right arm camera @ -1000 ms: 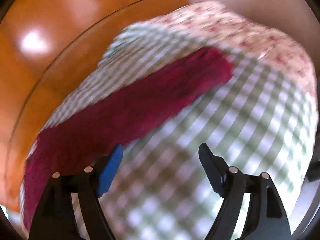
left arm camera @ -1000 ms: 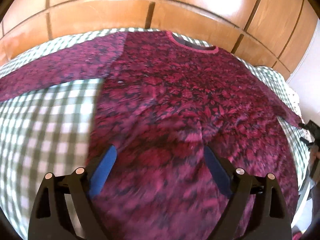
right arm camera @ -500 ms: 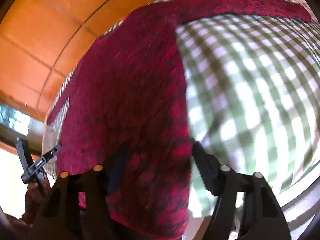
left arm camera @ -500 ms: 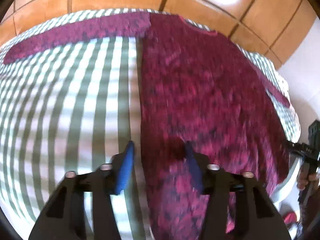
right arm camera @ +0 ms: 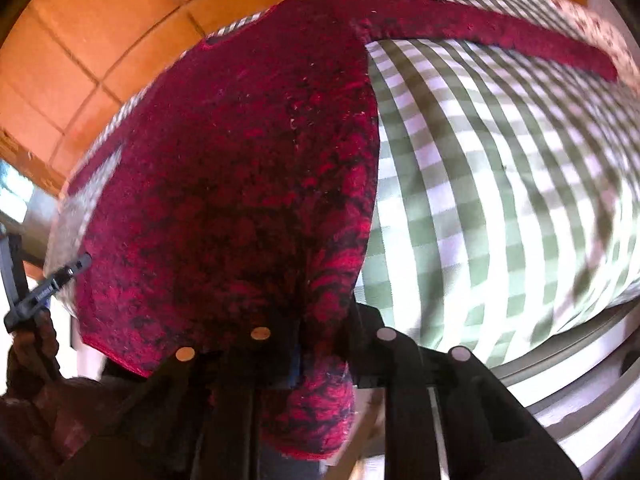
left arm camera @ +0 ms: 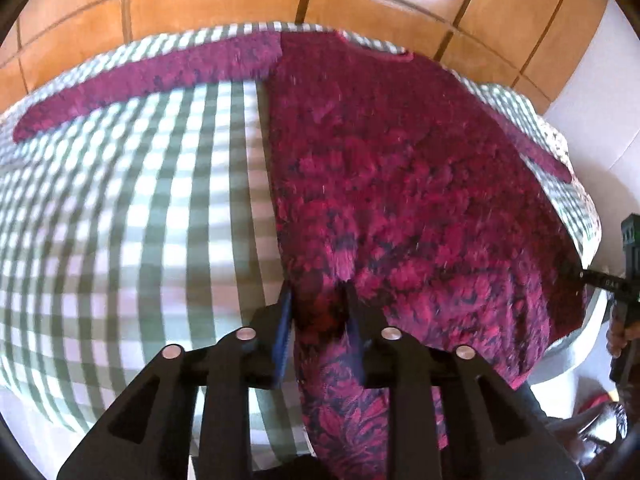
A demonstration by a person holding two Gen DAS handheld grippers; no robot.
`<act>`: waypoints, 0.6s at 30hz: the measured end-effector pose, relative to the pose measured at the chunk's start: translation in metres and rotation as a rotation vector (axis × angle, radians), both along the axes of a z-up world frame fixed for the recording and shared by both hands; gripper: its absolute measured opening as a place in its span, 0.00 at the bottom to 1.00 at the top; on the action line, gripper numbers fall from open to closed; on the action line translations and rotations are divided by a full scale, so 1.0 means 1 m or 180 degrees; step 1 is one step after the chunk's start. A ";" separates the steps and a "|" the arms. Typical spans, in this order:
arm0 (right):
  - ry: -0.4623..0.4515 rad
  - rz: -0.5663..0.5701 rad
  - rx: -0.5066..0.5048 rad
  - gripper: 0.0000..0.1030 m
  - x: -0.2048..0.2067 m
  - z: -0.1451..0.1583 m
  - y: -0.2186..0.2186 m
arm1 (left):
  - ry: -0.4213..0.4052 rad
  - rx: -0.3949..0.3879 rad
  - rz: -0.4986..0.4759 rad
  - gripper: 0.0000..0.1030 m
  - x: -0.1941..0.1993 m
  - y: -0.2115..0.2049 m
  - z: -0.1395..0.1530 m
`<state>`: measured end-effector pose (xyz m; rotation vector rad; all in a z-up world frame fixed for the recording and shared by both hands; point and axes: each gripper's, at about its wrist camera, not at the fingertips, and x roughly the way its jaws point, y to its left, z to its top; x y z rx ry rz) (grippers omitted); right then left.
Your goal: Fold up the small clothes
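Pinching the red sweater's (left arm camera: 400, 184) hem on the checked cloth (left arm camera: 120, 208), both grippers' (left arm camera: 318, 312) (right arm camera: 324, 344) jaws closed.

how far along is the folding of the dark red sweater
Early. Done: the dark red patterned sweater lies spread flat on the green checked cloth, sleeves out. In hand: the left gripper and right gripper each pinch a bottom hem corner. Left: every fold; none shows yet.

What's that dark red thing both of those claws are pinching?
On the green-and-white checked cloth lies a long-sleeved sweater, magenta with dark leafy mottling, sleeves spread sideways. The left gripper and right gripper each pinch its near hem; nothing else there is red.
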<state>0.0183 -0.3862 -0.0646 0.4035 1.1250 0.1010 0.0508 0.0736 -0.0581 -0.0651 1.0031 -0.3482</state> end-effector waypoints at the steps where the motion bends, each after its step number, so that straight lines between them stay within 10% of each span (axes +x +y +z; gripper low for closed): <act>1: -0.0027 -0.0031 0.0013 0.30 0.000 0.003 -0.003 | -0.0105 -0.0031 -0.0002 0.48 0.001 0.000 0.008; 3: -0.0114 -0.0155 0.0034 0.41 0.003 0.010 -0.017 | -0.0313 -0.0131 0.0067 0.65 0.008 -0.002 0.024; 18: -0.0696 -0.2618 0.0869 0.51 0.070 -0.001 -0.243 | -0.0212 0.0168 0.0012 0.67 0.106 -0.080 -0.021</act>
